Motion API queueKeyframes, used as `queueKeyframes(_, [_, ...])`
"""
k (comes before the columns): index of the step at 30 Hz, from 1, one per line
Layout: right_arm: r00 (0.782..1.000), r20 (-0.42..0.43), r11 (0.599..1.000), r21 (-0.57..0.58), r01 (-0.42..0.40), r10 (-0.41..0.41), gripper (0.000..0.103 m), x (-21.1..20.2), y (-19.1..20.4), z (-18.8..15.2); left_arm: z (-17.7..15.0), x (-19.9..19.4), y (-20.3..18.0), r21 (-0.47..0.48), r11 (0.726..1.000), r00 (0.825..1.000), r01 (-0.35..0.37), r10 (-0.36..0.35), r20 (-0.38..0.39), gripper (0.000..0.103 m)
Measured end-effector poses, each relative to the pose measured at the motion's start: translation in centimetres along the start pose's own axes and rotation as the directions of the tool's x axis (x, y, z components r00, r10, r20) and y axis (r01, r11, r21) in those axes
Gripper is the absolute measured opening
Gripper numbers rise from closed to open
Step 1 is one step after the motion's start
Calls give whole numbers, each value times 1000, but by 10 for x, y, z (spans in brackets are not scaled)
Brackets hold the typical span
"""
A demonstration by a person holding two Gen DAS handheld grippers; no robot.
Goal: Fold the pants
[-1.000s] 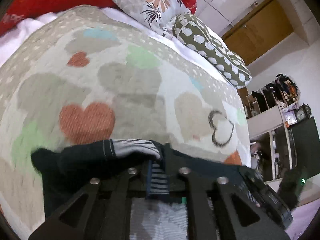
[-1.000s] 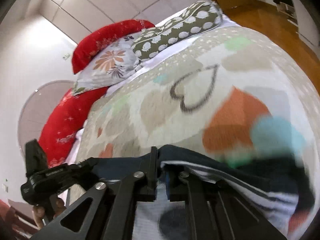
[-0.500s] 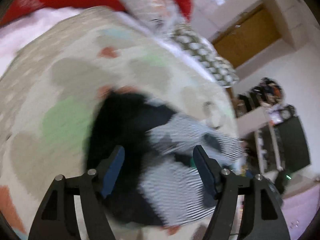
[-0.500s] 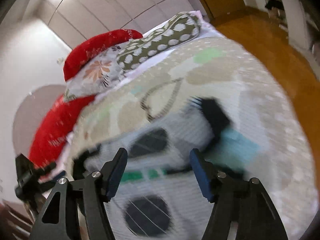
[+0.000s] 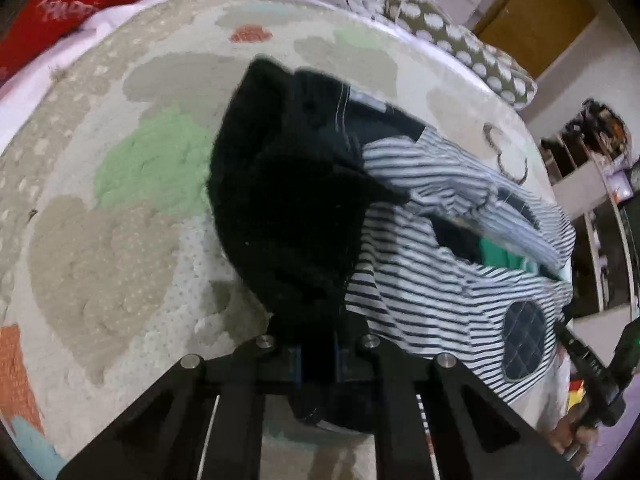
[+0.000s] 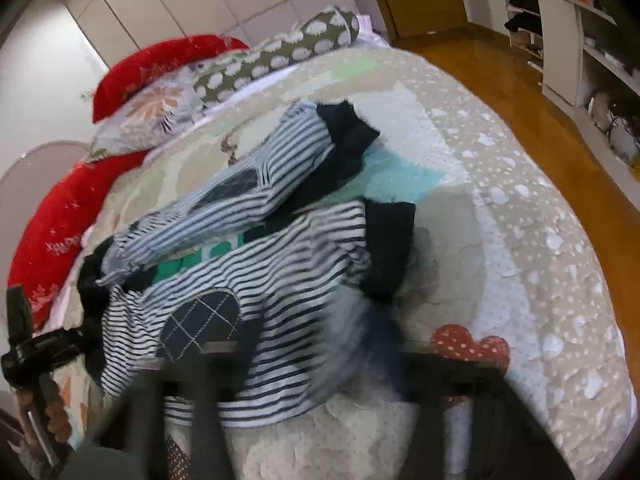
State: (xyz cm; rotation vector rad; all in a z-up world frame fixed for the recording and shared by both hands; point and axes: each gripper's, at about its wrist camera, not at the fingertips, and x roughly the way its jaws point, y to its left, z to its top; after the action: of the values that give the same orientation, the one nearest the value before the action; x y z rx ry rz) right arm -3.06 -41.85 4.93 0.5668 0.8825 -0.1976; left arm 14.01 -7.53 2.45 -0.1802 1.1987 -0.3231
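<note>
The pants [image 5: 432, 280] lie in a loose heap on the heart-patterned bedspread [image 5: 120, 240]. They are black-and-white striped, with dark quilted patches and a black lining [image 5: 288, 200] turned out. My left gripper [image 5: 316, 360] is closing, its pads pinching the black cloth at the near edge. In the right wrist view the striped pants [image 6: 280, 280] run down into my right gripper [image 6: 332, 368], which is blurred. Its jaws are closing with striped cloth bunched between them. Each view shows the other gripper at its side edge, held by a hand.
Red pillows [image 6: 160, 64], a floral pillow [image 6: 152, 108] and a spotted bolster [image 6: 280, 56] line the far end of the bed. A wooden floor [image 6: 520, 80] and white shelves [image 6: 580, 40] lie to the right of the bed.
A second ago both grippers held the pants' edge. Half a second ago both stood open with the pants dropped on the bed. Now both have closed again on the near edge.
</note>
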Motion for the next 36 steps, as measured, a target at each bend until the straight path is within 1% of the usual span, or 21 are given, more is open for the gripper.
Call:
queueKeyframes(2, [999,-11,999,39,-34,34,10,-4,-4,1,-6,-17,3,-7,1000,1000,-2,3,30,9])
queueKeyframes(3, [999,-11,998,48,-48,49,7,-8,-5,0,-9,-27,6,-2,1000,999,-13,13,48,9])
queueKeyframes(4, [998,-9,997,49,-57,57,6,-13,-5,-2,-14,-37,10,2,1000,998,-20,20,63,9])
queueKeyframes(5, [998,-6,998,41,-56,57,6,-20,-4,-6,-18,-45,15,-6,1000,998,-11,11,66,9])
queueKeyframes(8, [997,-16,997,32,-73,73,5,-33,0,-17,-37,-68,35,-47,998,997,39,-36,63,9])
queueKeyframes(10, [994,-21,994,31,-107,108,5,-44,3,-30,-48,-77,45,-63,997,997,39,-35,66,9])
queueKeyframes(14, [988,-35,988,19,-153,153,5,-62,11,-54,-74,-95,67,-117,989,994,96,-89,60,9])
queueKeyframes(18, [977,-36,977,44,-208,210,5,-83,7,-77,-99,-98,82,-144,986,995,89,-81,58,10])
queueKeyframes(20, [976,-37,975,59,-212,214,5,-89,1,-88,-109,-91,93,-165,984,997,73,-68,37,11])
queueKeyframes(21, [980,-40,979,58,-195,197,5,-89,-3,-92,-113,-85,102,-191,979,997,74,-71,22,11])
queueKeyframes(23, [986,-43,986,40,-161,162,6,-88,-7,-98,-115,-80,115,-247,964,995,98,-97,14,15])
queueKeyframes(25, [991,-39,991,48,-127,129,7,-87,-13,-99,-115,-84,122,-267,955,992,129,-124,34,17])
queueKeyframes(26, [990,-34,990,52,-135,137,8,-90,-13,-99,-115,-89,121,-256,958,991,131,-121,53,21])
queueKeyframes(27, [990,-26,989,49,-140,141,15,-93,-14,-96,-115,-93,121,-244,962,992,121,-107,68,21])
queueKeyframes(28, [991,-1,991,37,-132,132,31,-100,-13,-94,-115,-100,119,-224,970,993,91,-71,94,22])
queueKeyframes(29, [993,18,992,27,-119,119,39,-105,-14,-92,-115,-107,117,-201,978,993,56,-33,115,24])
queueKeyframes(30, [994,46,994,16,-105,104,52,-110,-12,-87,-115,-112,116,-188,982,991,30,-5,132,25])
queueKeyframes(32, [994,78,997,-11,-80,81,54,-116,-7,-71,-117,-119,118,-189,982,987,-1,31,156,33])
queueKeyframes(34, [995,78,997,-31,-65,67,54,-111,-1,-49,-119,-127,119,-200,980,983,-8,44,176,33])
queueKeyframes(36, [995,69,997,-46,-67,70,54,-97,6,-22,-122,-132,118,-213,977,981,11,31,193,34])
